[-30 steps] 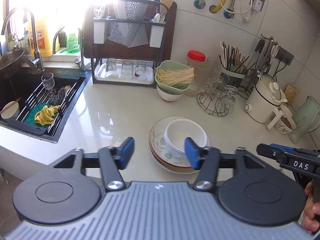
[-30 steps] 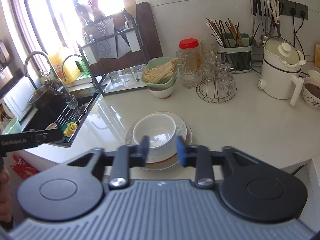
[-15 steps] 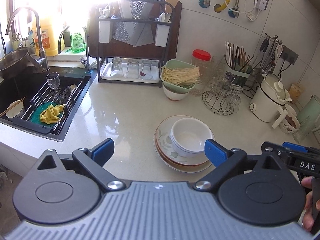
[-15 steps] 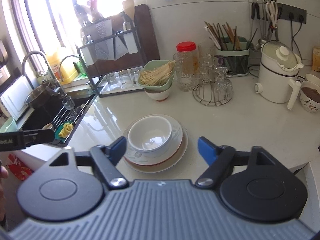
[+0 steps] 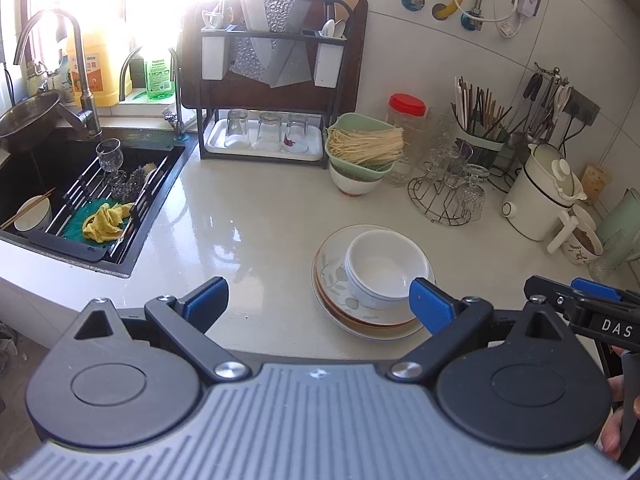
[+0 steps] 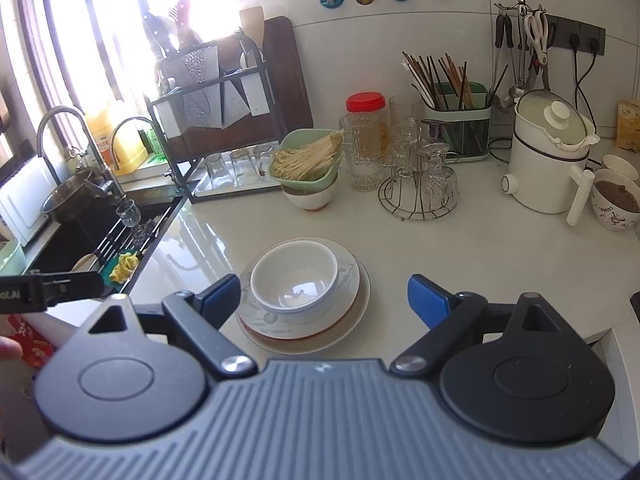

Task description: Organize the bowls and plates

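On the counter [image 5: 256, 216] sit our bowls [image 5: 386, 266], nested on the plates [image 6: 352, 304]. Both grippers — left [image 5: 318, 300], right [image 6: 324, 298] — have just been opening, now wide and empty, so we judge the stacking done.

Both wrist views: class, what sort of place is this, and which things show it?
Most likely a home kitchen: a sink with a tap, a chopstick holder, and stacked plates and a bowl on the counter.
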`<state>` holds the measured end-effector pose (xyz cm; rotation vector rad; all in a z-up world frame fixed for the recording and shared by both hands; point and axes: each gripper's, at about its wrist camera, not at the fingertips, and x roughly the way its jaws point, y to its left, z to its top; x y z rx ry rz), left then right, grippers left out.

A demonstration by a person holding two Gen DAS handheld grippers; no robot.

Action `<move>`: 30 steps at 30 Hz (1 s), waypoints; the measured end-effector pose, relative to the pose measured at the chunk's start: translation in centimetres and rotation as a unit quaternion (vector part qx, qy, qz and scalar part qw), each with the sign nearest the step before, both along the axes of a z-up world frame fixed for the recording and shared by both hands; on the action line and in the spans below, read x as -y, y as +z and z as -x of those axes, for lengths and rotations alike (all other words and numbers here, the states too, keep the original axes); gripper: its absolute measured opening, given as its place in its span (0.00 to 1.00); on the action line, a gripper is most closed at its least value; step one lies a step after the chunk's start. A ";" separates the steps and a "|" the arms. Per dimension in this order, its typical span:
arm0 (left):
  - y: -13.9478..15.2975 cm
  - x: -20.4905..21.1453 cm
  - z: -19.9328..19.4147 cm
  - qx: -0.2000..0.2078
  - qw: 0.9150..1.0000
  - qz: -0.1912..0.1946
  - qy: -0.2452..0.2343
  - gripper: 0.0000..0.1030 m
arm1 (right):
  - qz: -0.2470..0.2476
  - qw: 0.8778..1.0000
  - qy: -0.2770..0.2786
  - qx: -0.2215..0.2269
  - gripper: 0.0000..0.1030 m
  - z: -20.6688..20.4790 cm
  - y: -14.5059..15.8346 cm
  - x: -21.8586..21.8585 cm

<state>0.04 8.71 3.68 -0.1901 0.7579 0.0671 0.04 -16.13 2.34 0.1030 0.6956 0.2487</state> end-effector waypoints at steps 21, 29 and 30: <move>0.3 0.7 0.6 -0.004 1.000 -0.011 0.010 0.96 | -0.005 1.000 -0.003 0.009 0.89 0.5 0.2 0.3; 0.5 0.7 0.8 -0.001 1.000 -0.013 0.013 0.96 | -0.009 1.000 -0.010 0.012 0.89 0.8 0.1 0.4; 0.5 0.8 0.8 -0.001 1.000 -0.013 0.012 0.96 | -0.009 1.000 -0.009 0.012 0.89 0.8 0.1 0.5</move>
